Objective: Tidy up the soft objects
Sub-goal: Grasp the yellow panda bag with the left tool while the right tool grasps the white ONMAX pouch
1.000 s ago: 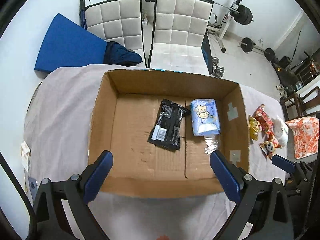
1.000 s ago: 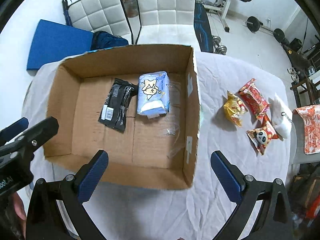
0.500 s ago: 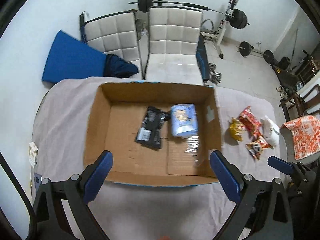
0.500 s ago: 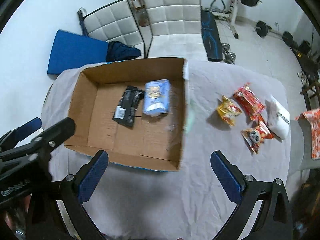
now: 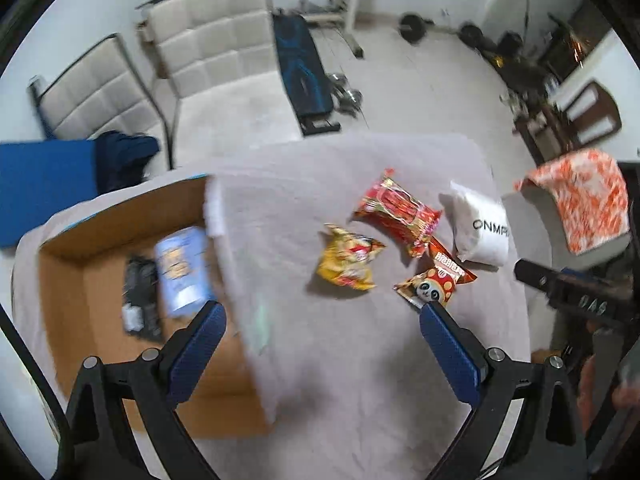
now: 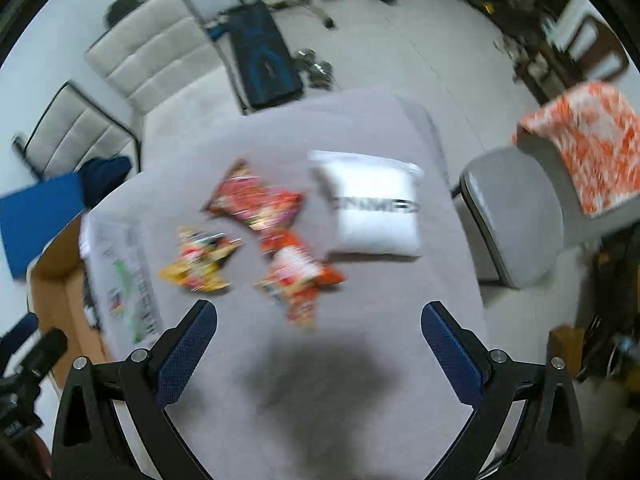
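Several soft packs lie on the grey-clothed table: a yellow snack bag (image 5: 347, 259), a red pack (image 5: 396, 210), a panda pack (image 5: 436, 282) and a white pouch (image 5: 480, 229). They also show, blurred, in the right wrist view: the yellow bag (image 6: 198, 260), red pack (image 6: 254, 200), panda pack (image 6: 298, 280) and white pouch (image 6: 374, 204). The cardboard box (image 5: 68, 280) at left holds a light blue pack (image 5: 182, 270) and a black pack (image 5: 138, 300). My left gripper (image 5: 322, 344) is open and empty above the table. My right gripper (image 6: 318, 348) is open and empty, short of the packs.
Two white padded chairs (image 5: 216, 52) and a blue mat (image 5: 44, 184) stand beyond the table. A grey chair with an orange patterned cloth (image 6: 580, 148) is at the right. Gym weights lie on the floor behind. The box's white side (image 6: 124, 276) is at left in the right wrist view.
Both grippers have swung right, away from the box and toward the loose packs on the table. Both stay open and empty.
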Tool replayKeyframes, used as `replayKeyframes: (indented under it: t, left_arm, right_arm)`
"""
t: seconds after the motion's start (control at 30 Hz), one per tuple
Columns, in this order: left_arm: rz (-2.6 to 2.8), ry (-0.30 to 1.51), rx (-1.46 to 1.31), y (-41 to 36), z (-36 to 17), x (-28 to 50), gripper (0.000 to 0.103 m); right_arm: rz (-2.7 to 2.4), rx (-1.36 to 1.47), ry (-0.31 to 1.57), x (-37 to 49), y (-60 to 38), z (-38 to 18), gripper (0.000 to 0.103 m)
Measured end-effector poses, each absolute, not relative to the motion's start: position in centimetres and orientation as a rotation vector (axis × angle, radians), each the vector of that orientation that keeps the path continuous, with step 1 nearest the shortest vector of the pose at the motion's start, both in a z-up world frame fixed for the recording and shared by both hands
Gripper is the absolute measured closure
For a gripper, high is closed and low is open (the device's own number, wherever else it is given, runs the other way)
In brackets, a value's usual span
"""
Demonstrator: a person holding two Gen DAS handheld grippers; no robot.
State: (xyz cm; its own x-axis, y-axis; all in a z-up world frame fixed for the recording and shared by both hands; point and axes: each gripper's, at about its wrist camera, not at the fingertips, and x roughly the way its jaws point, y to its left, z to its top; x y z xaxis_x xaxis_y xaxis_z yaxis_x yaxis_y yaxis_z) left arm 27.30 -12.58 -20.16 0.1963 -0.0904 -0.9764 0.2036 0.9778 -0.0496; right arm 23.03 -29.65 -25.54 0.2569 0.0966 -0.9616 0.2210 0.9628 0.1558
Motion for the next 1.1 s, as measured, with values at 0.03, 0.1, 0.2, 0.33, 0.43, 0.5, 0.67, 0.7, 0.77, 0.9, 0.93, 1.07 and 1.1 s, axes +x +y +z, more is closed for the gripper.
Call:
replayKeyframes:
  t: [0.03, 0.1, 0.2, 0.33, 0.43, 0.5, 0.67, 0.7, 0.77, 0.9, 0.93, 1.07, 1.1]
  left_arm:
    - [-0.213, 1.383, 0.12, -13.8, -21.7, 28.2, 0.003]
    - [-0.222, 1.425, 0.141, -15.0, -24.0, 29.5, 0.003]
    - [-0.226, 1.491, 0.196, -16.6, -27.9, 31.7, 0.004]
    - [-0.25, 1.567, 0.211, -17.5, -31.4, 33.6, 0.004]
    - [-0.264, 1.61, 0.209, -18.3, -33.4, 34.2, 0.004]
    - [-0.272, 1.634, 0.207, -18.7, -34.6, 34.4, 0.004]
    - [-0.276, 1.681, 0.226, -19.6, -37.1, 34.3, 0.025]
    - [-0.27, 1.677, 0.239, -19.7, -37.3, 34.3, 0.026]
    - [-0.27, 1.674, 0.245, -19.6, -37.5, 34.1, 0.034]
    - [-0.251, 1.688, 0.185, -18.5, -37.7, 34.3, 0.053]
    - [-0.245, 1.694, 0.157, -18.0, -37.8, 34.3, 0.056]
    - [-0.237, 1.7, 0.101, -16.7, -38.3, 34.1, 0.059]
    - [-0.234, 1.698, 0.097, -16.5, -38.4, 34.1, 0.059]
  right_arm:
    - [-0.093, 0.308, 1.334, 23.9, -31.4, -26.8, 0.0]
    - [-0.107, 0.321, 1.37, 25.1, -33.6, -28.7, 0.0]
    - [-0.117, 0.324, 1.424, 26.8, -35.9, -31.6, 0.0]
    - [-0.107, 0.313, 1.481, 29.2, -36.9, -34.7, 0.0]
    - [-0.098, 0.314, 1.52, 31.1, -37.0, -36.6, 0.0]
    - [-0.09, 0.324, 1.547, 32.1, -37.1, -37.8, 0.0]
    - [-0.07, 0.35, 1.622, 34.0, -37.3, -40.1, 0.0]
    - [-0.069, 0.355, 1.626, 34.4, -37.3, -40.4, 0.0]
    - [-0.073, 0.364, 1.638, 34.8, -37.3, -40.9, 0.0]
    - [-0.089, 0.346, 1.659, 35.4, -37.1, -41.6, 0.006]
    - [-0.094, 0.334, 1.67, 35.5, -37.0, -41.8, 0.007]
    - [-0.106, 0.305, 1.71, 36.2, -37.1, -43.1, 0.013]
    - [-0.108, 0.303, 1.715, 36.3, -37.3, -43.4, 0.013]
